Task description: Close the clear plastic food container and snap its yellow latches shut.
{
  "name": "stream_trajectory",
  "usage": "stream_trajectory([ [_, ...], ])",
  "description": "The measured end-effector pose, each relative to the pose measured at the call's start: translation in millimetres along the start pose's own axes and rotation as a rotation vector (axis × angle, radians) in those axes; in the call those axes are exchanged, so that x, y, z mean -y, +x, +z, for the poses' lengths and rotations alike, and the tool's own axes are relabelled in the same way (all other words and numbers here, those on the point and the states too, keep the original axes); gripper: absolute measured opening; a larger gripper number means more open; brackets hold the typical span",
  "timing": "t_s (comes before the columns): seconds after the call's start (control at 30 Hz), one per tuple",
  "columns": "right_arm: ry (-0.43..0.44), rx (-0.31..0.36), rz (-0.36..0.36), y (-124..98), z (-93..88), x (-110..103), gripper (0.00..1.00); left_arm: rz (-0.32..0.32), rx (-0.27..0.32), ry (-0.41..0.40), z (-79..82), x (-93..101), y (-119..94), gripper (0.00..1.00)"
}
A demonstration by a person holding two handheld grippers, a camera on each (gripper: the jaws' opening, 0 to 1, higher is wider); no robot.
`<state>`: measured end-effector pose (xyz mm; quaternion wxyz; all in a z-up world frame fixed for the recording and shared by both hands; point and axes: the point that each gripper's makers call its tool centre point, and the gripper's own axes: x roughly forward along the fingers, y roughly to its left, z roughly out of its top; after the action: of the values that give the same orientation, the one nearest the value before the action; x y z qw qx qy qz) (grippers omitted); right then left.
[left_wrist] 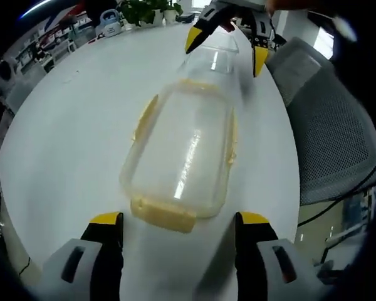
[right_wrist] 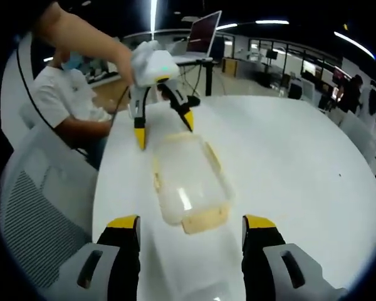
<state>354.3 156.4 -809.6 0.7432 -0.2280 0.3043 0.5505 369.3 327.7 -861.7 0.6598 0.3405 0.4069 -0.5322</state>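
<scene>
Left gripper view: my left claw (left_wrist: 178, 227) is wide open by the clear plastic food box (left_wrist: 182, 160).
Right claw (right_wrist: 191, 231) is open and empty too; the box looks light and slippery, so I'd press its yellow end latch (left_wrist: 164, 213).

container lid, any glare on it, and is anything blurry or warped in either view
Left gripper view: a bright streak of glare runs along the container lid, the far left gripper is motion-blurred, and the table edge bows with fisheye distortion. Right gripper view: a smaller glare patch on the lid, the background is dim, and the ceiling lights are streaked.
</scene>
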Motion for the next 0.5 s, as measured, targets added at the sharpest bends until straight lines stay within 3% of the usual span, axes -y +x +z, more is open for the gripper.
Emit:
stream_trajectory([
  [0.5, -0.044, -0.065, 0.054, 11, -3.7, 3, 0.61, -0.042, -0.040, 0.085, 5.6, -1.7, 1, 0.71],
])
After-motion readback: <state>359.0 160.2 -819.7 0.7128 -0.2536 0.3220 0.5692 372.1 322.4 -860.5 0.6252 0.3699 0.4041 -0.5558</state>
